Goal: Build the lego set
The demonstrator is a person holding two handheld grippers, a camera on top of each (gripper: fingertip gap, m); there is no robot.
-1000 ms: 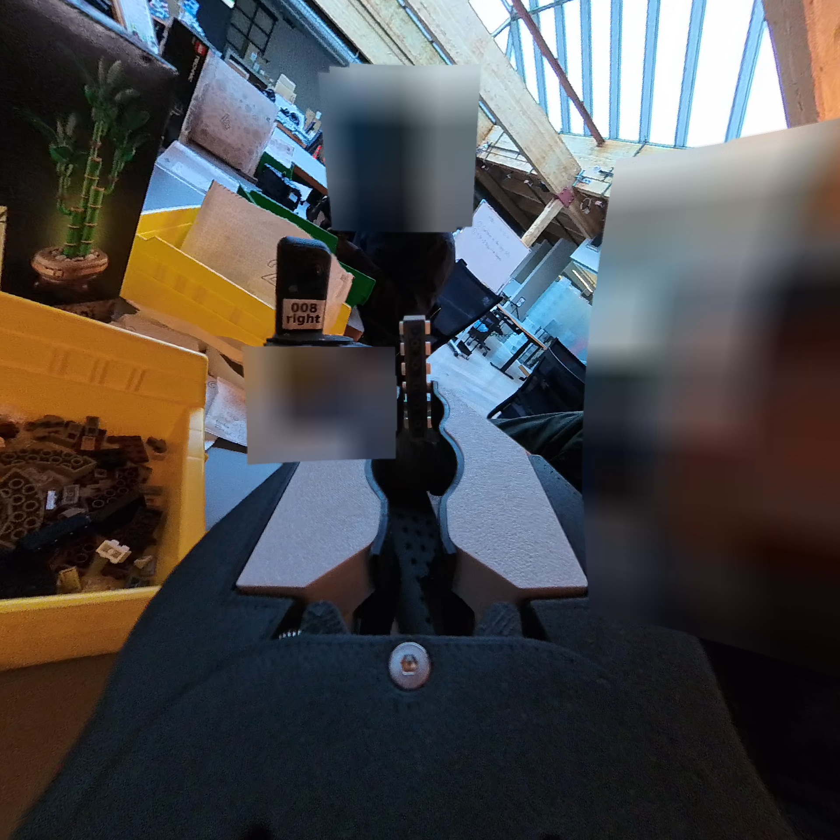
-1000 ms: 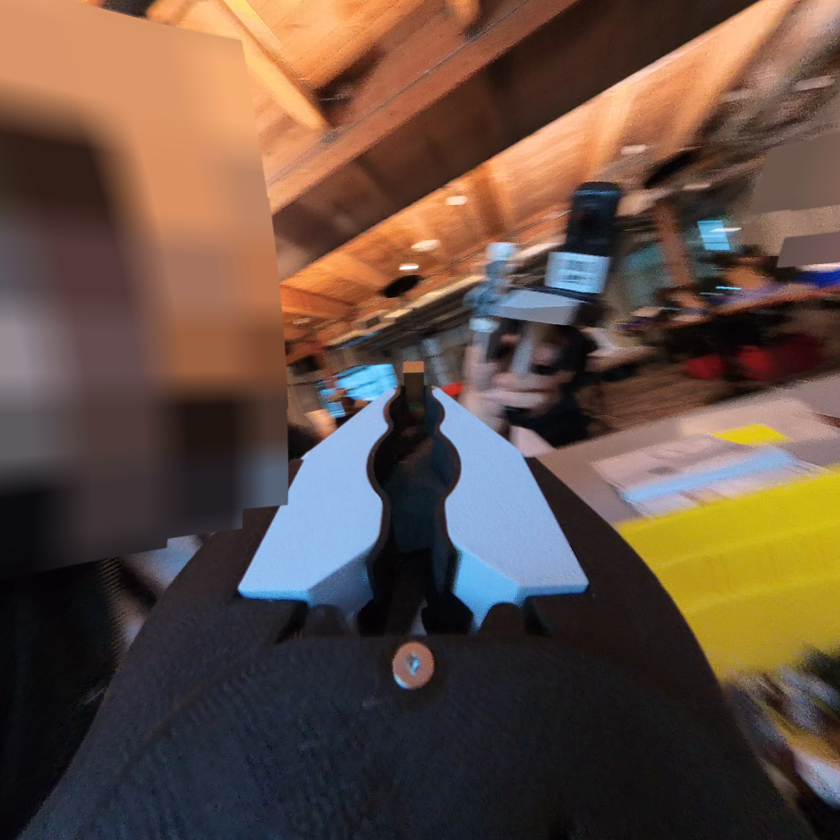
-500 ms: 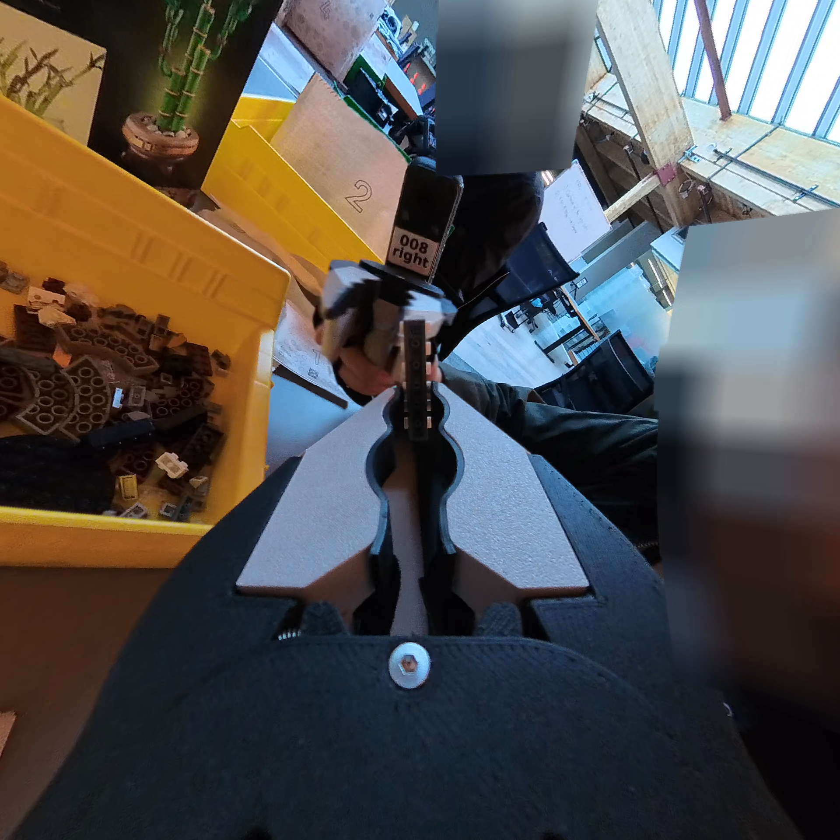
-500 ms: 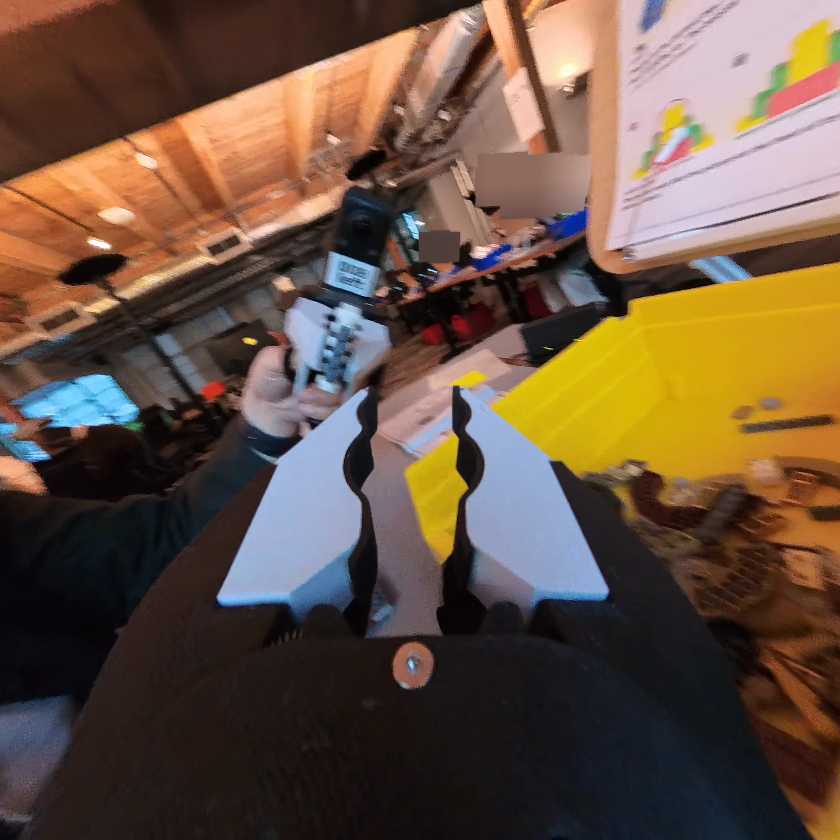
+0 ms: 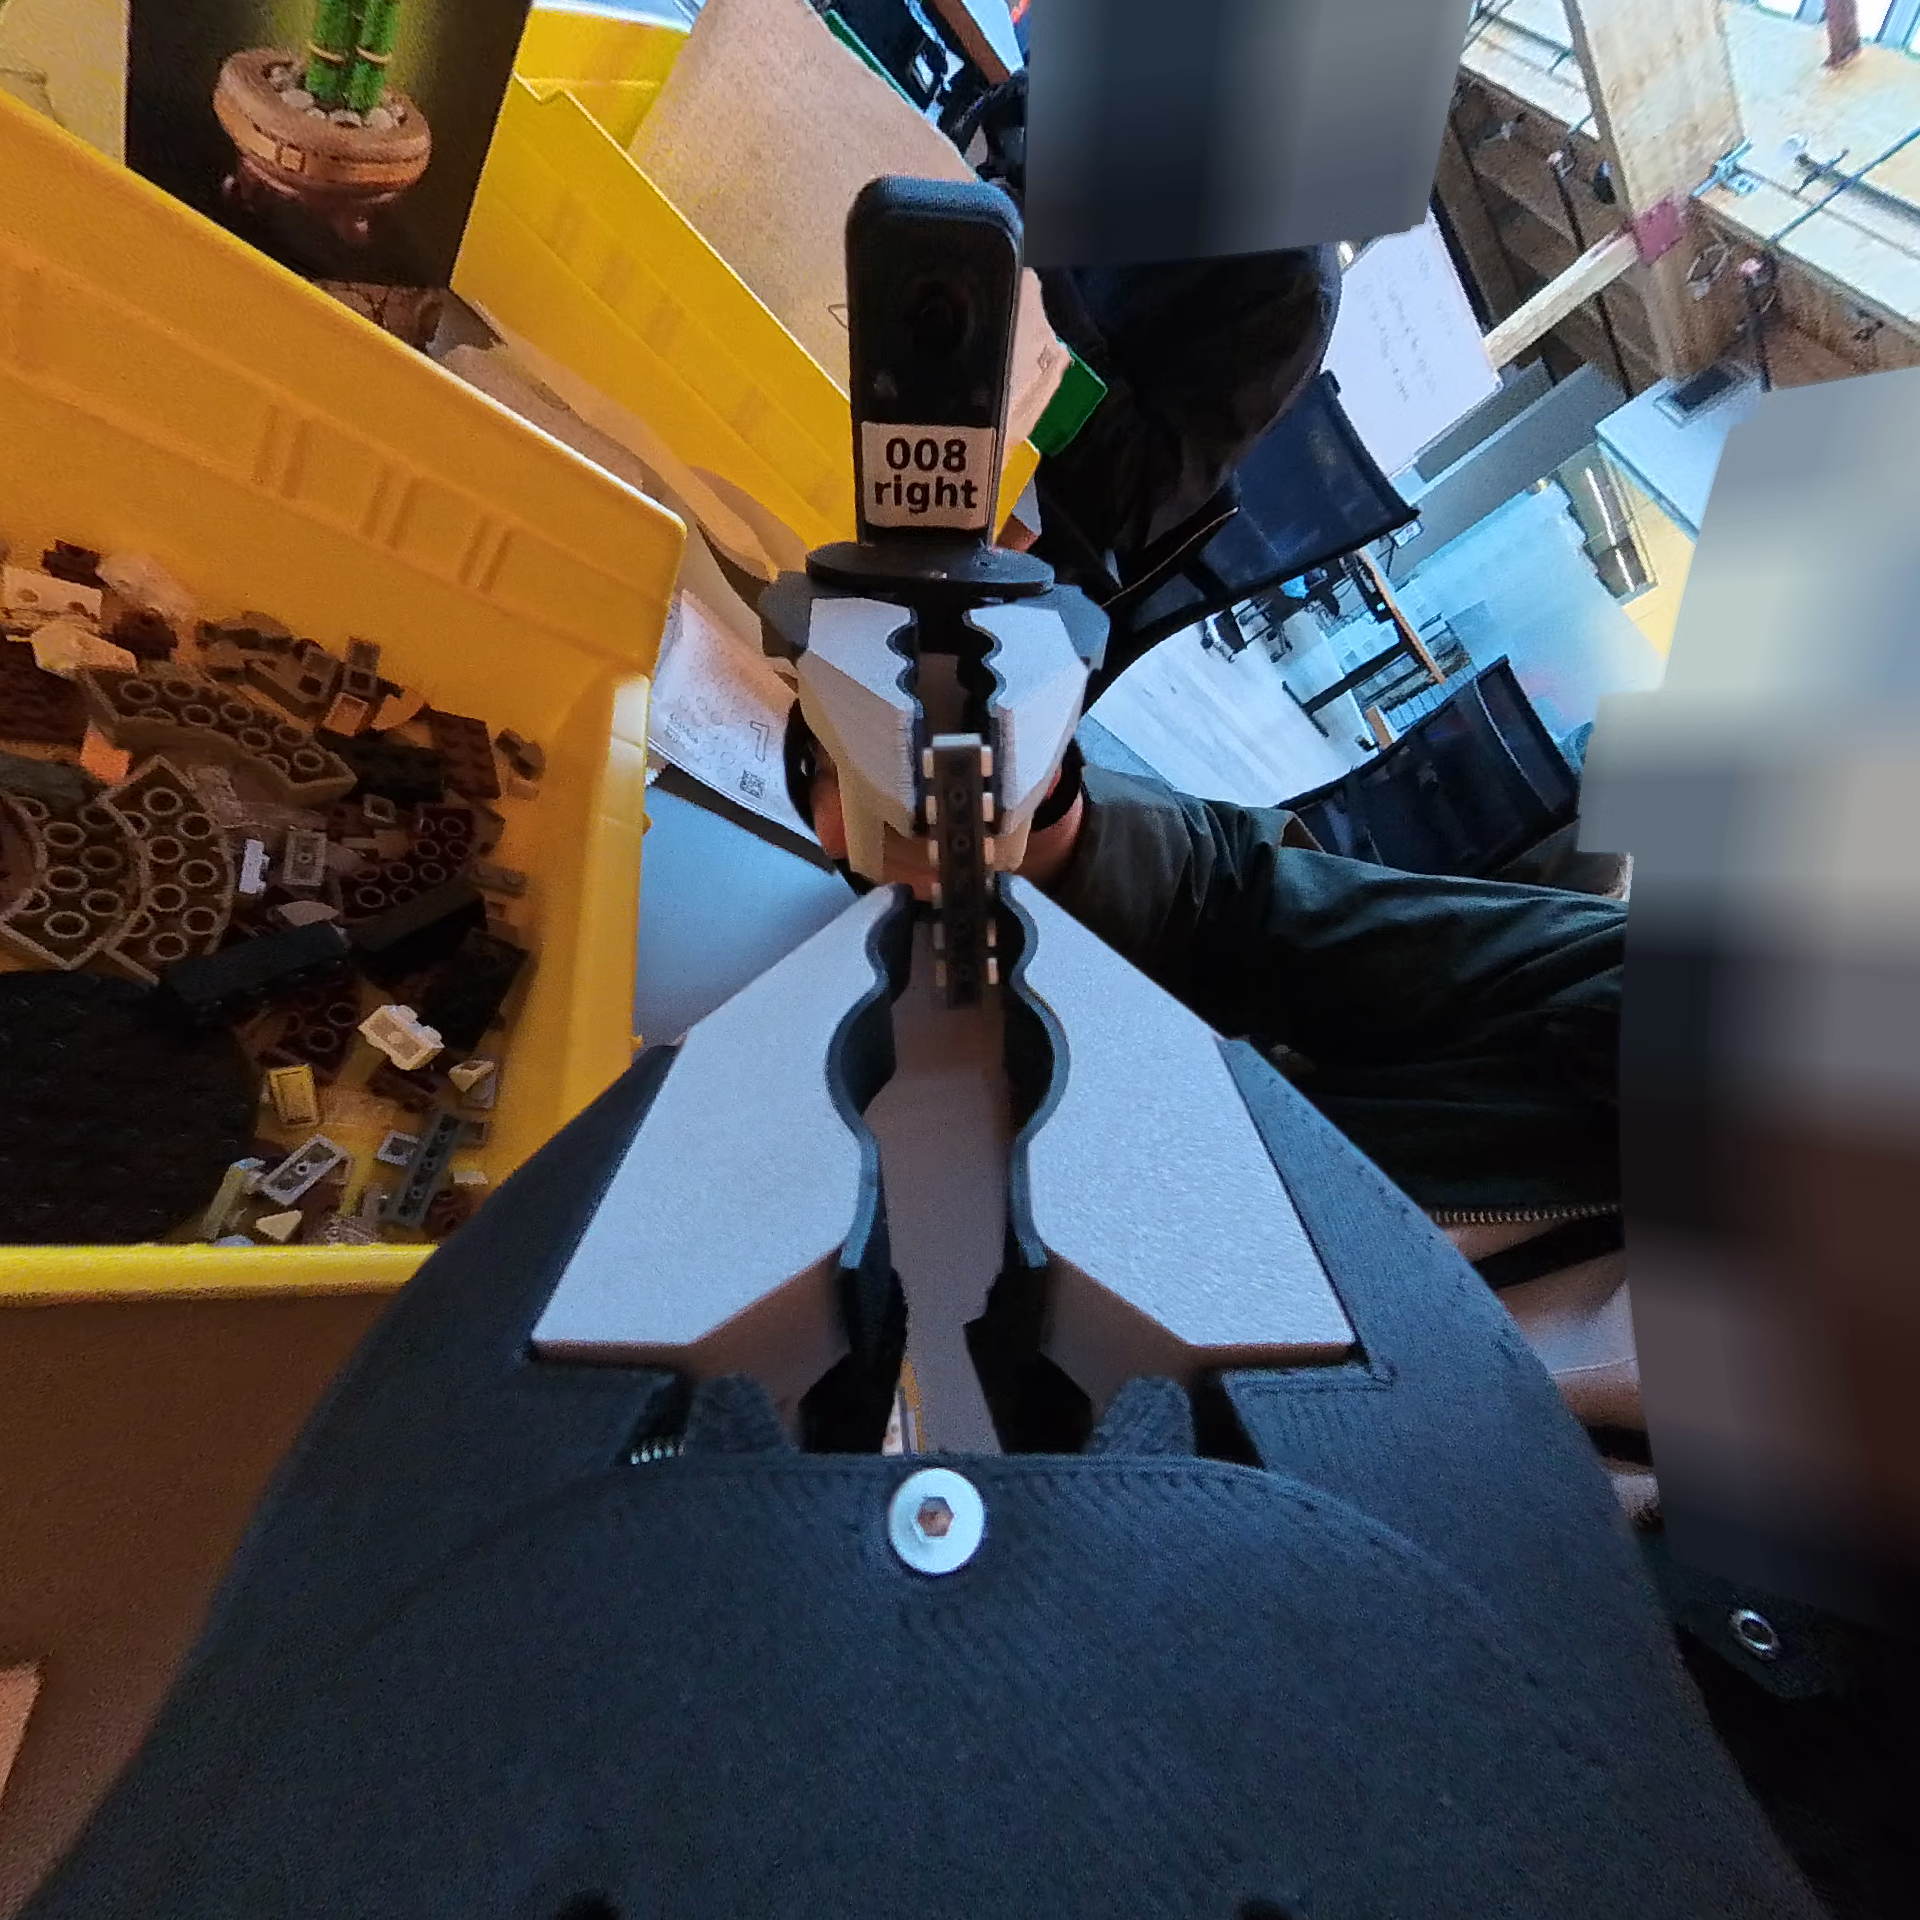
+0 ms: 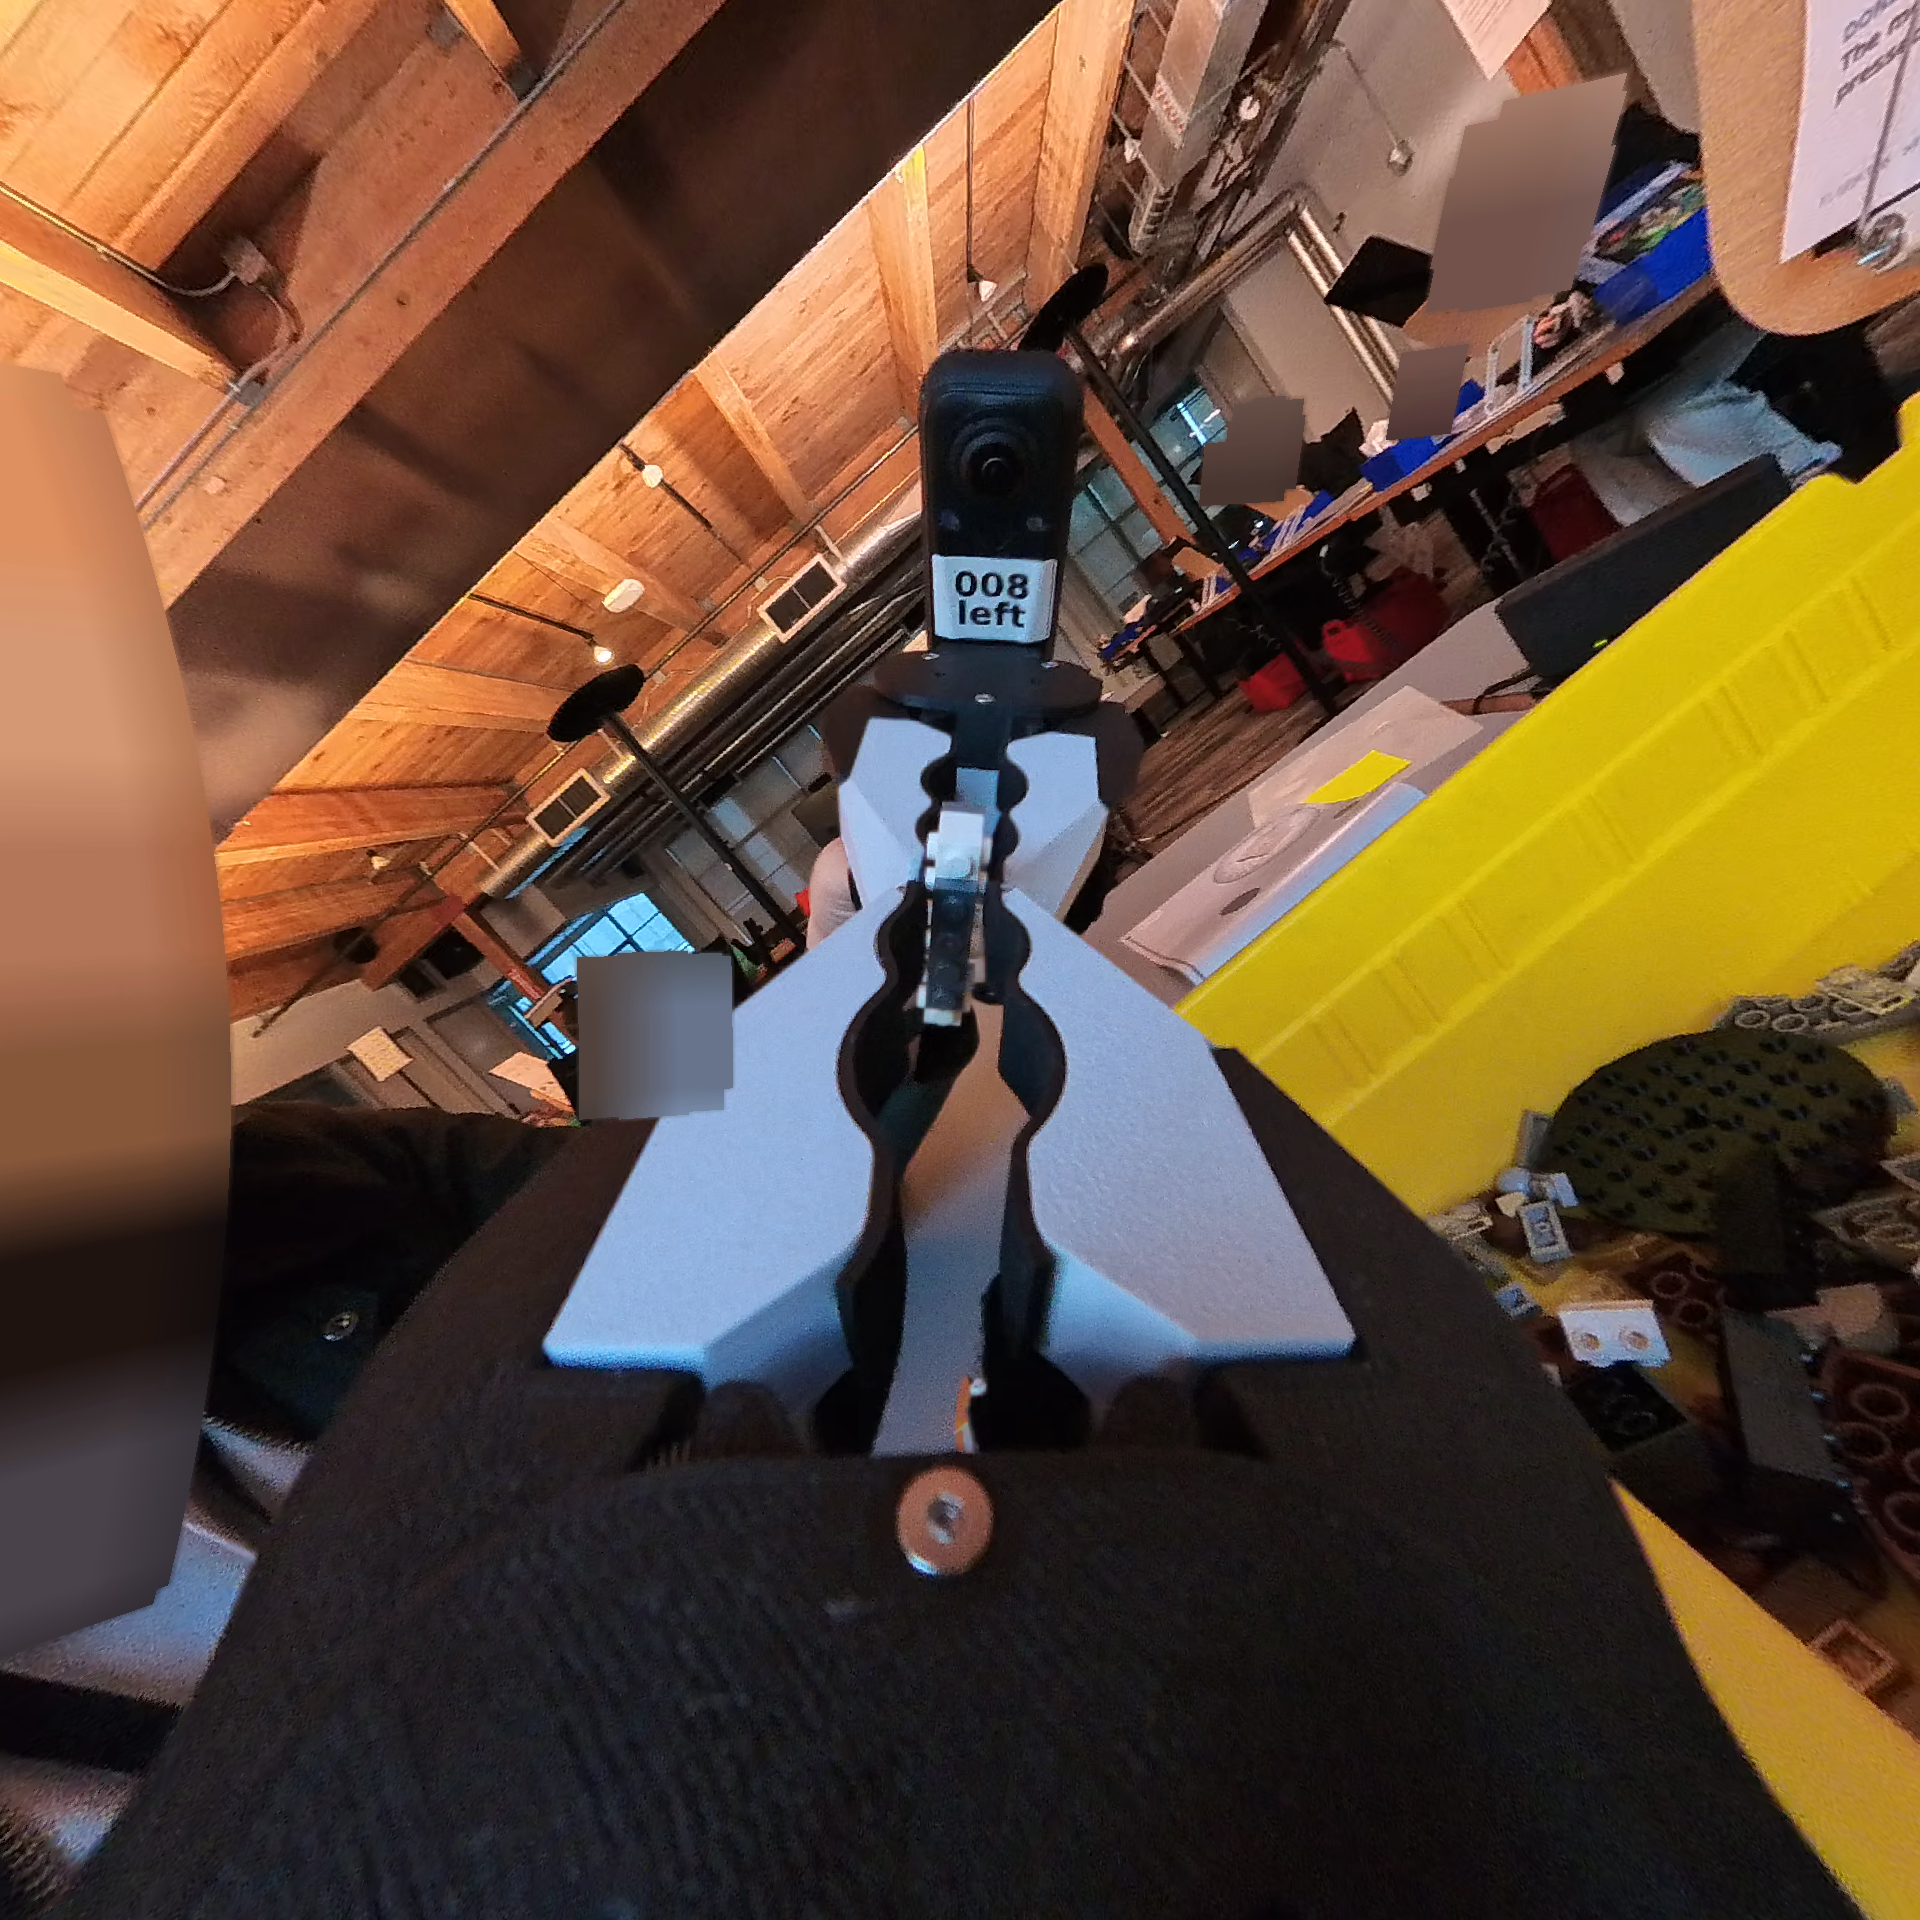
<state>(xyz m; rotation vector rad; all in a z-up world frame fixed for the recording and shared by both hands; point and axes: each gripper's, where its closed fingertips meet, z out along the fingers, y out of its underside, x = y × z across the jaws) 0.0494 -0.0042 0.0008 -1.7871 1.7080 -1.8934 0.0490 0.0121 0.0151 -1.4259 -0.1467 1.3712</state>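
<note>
A thin black lego strip (image 5: 961, 883) with pale studs is held in the air between my two grippers, which face each other tip to tip. My left gripper (image 5: 954, 906) is shut on its near end. My right gripper (image 5: 960, 836) has its fingers closed to the strip's width on the far end. In the right wrist view the strip (image 6: 951, 961) lies between my right gripper's (image 6: 951, 906) tips, with a white piece at its far end by my left gripper (image 6: 966, 831).
A yellow bin (image 5: 312, 457) of loose dark and tan lego pieces (image 5: 208, 831) stands at the left; it also shows in the right wrist view (image 6: 1558, 831). A set box with a bamboo picture (image 5: 322, 125) and more yellow bins stand behind it. A dark sleeve (image 5: 1351, 987) is at the right.
My right gripper let go of a small tan piece, opened, then came in and narrowed around the strip's far end. Both views tilted down toward the bin. My left gripper kept the strip.
</note>
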